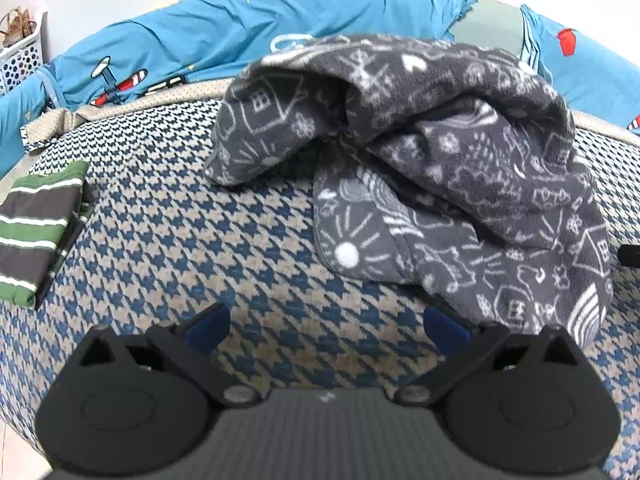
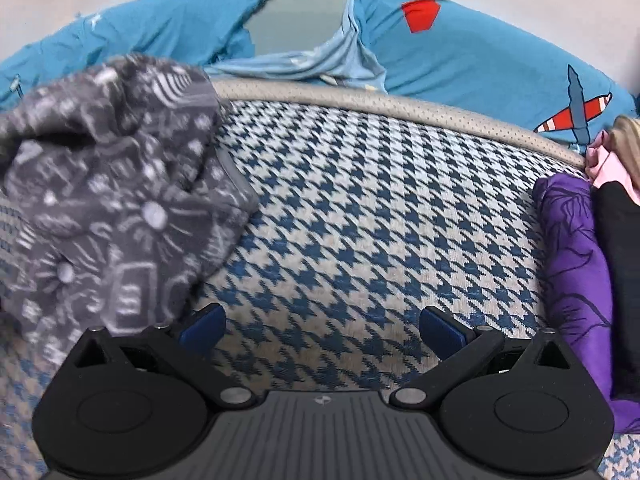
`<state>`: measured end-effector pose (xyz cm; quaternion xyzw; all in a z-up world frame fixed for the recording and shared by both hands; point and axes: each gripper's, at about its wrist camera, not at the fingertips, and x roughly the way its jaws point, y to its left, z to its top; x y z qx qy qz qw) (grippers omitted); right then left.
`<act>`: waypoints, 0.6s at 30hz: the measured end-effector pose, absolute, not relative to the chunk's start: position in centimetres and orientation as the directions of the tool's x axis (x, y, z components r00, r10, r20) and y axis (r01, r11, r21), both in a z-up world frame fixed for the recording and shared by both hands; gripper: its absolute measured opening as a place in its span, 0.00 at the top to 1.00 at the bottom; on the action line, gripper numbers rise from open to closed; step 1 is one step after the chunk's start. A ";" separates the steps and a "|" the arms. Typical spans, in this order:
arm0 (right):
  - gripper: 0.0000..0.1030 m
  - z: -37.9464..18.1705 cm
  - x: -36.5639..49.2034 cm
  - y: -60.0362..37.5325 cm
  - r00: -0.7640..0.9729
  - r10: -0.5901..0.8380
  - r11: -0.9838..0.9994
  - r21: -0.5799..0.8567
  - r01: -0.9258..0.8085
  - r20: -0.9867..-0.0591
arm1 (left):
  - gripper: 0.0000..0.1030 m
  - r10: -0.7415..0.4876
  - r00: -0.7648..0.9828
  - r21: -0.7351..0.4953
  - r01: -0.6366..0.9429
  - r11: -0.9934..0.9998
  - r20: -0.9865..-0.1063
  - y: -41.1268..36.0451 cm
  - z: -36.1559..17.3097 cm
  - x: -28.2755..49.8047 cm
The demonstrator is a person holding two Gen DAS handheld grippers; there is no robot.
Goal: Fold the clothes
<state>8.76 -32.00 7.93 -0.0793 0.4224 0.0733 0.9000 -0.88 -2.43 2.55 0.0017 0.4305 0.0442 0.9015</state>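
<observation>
A crumpled dark grey fleece garment point(image 1: 460, 168) with white doodle print lies in a heap on the blue-and-beige houndstooth bed cover point(image 1: 200, 240). My left gripper point(image 1: 326, 330) is open and empty, just in front of the heap's near edge; its right pad point(image 1: 446, 330) is close to the cloth. In the right wrist view the same garment point(image 2: 116, 200) lies to the left. My right gripper point(image 2: 322, 330) is open and empty over the bare cover point(image 2: 380, 220), its left pad point(image 2: 202, 328) near the garment's edge.
A folded green, grey and white striped garment point(image 1: 36, 232) lies at the left. A purple cloth point(image 2: 572, 280) with black and pink items lies at the right. A blue airplane-print quilt point(image 1: 200, 48) runs along the back. A white basket point(image 1: 20, 56) stands far left.
</observation>
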 end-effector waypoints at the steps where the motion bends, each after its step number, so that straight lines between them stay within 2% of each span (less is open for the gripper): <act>1: 0.00 8.4 8.5 -31.9 0.639 0.073 0.977 -0.073 -0.198 -0.766 | 0.00 0.081 0.629 0.038 -0.081 0.996 -0.774 -2.4 2.6 -0.8; 9: 0.00 9.9 7.2 -30.9 0.638 0.097 0.987 -0.007 -0.158 -0.764 | 0.00 0.041 0.627 -0.023 -0.094 0.995 -0.778 -2.5 2.9 -0.9; 18: 0.00 8.7 4.8 -28.4 0.641 0.136 0.985 0.036 -0.167 -0.756 | 0.00 0.061 0.628 0.003 -0.093 0.996 -0.775 -3.3 3.0 -1.1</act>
